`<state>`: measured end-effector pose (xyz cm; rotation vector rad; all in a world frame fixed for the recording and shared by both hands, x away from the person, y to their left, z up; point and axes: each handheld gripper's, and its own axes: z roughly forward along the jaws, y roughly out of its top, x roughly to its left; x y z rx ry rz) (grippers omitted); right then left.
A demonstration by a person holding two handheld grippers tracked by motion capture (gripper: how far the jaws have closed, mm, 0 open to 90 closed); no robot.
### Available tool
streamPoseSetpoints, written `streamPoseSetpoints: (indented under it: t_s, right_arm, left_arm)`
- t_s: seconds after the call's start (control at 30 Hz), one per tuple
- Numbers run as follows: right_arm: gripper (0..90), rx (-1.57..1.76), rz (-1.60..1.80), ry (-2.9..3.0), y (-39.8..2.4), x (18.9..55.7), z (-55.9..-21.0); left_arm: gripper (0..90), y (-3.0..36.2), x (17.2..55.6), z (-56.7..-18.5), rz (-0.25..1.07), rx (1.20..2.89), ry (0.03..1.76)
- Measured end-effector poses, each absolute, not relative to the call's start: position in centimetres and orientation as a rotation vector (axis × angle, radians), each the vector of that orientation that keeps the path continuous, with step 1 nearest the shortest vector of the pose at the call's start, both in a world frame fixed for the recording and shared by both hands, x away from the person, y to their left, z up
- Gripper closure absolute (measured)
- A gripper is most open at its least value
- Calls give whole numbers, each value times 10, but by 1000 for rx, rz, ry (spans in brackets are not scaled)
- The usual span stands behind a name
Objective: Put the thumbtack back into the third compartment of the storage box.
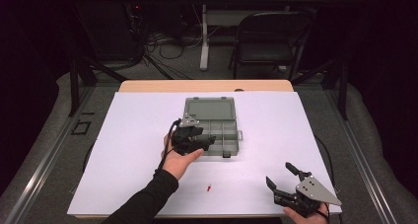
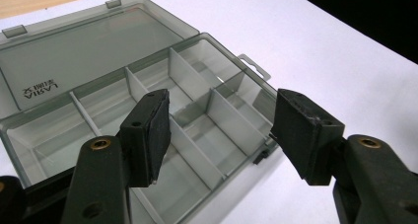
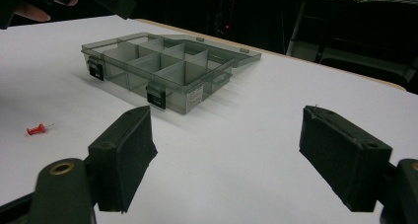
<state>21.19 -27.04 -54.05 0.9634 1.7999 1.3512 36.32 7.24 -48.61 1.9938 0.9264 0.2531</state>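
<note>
A grey see-through compartment box (image 1: 223, 133) lies open in the middle of the white sheet, its lid (image 1: 209, 108) folded flat toward the far side. My left gripper (image 1: 208, 141) hovers over the box's near left corner. In the left gripper view its jaws (image 2: 219, 130) stand open above the dividers (image 2: 197, 152) with nothing between them. A small red pushpin (image 1: 209, 188) lies on the sheet in front of the box (image 3: 162, 68). My right gripper (image 1: 280, 173) rests open and empty at the near right edge, pointing toward the box, with the pushpin (image 3: 37, 130) to its left.
The white sheet (image 1: 276, 125) covers a wooden table whose far edge (image 1: 148, 86) shows. Behind it stand a folding chair (image 1: 268, 44), a white table leg (image 1: 203, 36) and loose cables on the floor. The box has two black latches (image 3: 156, 94) on its near side.
</note>
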Motion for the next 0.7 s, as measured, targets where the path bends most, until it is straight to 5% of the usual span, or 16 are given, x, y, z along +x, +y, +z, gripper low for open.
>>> streamPoseSetpoints:
  t_s: [0.7]
  right_arm:
    - [202, 959, 1353, 1796, -270, 211, -540]
  left_arm:
    - [394, 89, 316, -497, 242, 1982, 861]
